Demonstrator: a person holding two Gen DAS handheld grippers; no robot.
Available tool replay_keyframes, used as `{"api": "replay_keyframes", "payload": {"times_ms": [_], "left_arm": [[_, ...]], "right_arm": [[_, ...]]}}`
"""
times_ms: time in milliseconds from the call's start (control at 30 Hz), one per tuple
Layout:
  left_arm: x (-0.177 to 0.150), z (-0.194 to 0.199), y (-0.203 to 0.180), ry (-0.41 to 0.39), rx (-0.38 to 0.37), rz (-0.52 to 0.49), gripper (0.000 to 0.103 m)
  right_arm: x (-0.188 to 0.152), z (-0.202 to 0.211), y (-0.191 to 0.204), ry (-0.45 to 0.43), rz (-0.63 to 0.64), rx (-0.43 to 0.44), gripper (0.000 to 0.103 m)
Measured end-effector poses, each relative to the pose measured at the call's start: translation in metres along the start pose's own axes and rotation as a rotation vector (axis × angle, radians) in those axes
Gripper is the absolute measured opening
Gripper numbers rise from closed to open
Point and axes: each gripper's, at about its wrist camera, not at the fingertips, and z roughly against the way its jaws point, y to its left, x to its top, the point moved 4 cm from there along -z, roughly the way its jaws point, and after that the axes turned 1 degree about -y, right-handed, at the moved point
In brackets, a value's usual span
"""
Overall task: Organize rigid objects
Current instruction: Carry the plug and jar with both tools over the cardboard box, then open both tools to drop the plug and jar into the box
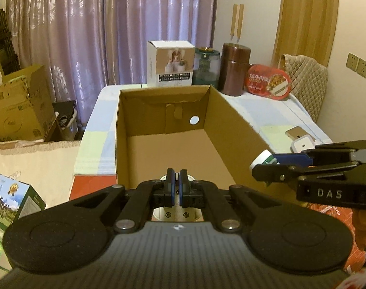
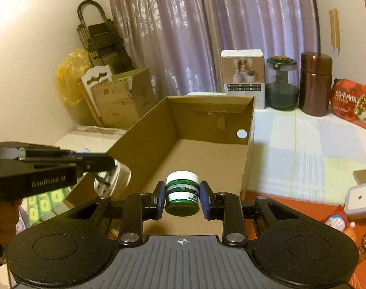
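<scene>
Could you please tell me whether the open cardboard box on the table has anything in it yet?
Empty as far as visible: the cardboard box shows bare floor in both views; its nearest end is hidden behind the grippers.

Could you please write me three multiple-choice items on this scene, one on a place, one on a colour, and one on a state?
1. Where is the brown canister?
A. inside the cardboard box
B. on the table behind the cardboard box
C. on the floor

2. What colour is the cap of the jar?
A. white
B. red
C. black

3. What is the right gripper doing?
A. hanging open and empty
B. shut on nothing
C. shut on the jar

Answers: 1 B, it stands between the green glass jar and the red pack; 2 A, white above a green body; 3 C, both pads press the jar's sides.
</scene>
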Motion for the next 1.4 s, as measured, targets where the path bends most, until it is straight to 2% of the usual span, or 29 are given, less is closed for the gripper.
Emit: {"api": "replay_keyframes", "payload": {"times_ms": [133,433,633,933,1033,1100,1400], "left_arm": [[-0.005,-0.005,-0.001,0.009,-0.009,0.011,0.001],[-0.01,-0.012,-0.004,0.021,-0.021,0.015,0.001],[-0.007,-0.008,-0.003,-0.005,-0.013,0.019,0.005],[-0.002,0.002,0.004,-0.027,-0.001,0.041,0.005],[-0.001,0.005,0.003,-0.034,-0.001,0.045,0.005],[0.0,0.006,0.001,-0.038,-0.005,0.05,0.005],[0.002,0.026,-0.02,-0.064,-0.019,0.073,0.008]], "right_arm": [[-0.008,-0.008,-0.003,0.03,-0.006,-0.008,0.027],[-0.01,-0.008,-0.005,0.039,-0.004,-0.02,0.027],[-0.011,-0.008,-0.01,0.042,-0.022,-0.019,0.027],[-0.006,0.0,-0.009,-0.024,-0.023,-0.017,0.027],[-0.004,0.007,-0.013,-0.052,-0.037,-0.026,0.032],[-0.003,0.013,-0.015,-0.077,-0.045,-0.034,0.043],[0.002,0.053,-0.021,-0.177,-0.065,-0.07,0.05]]}}
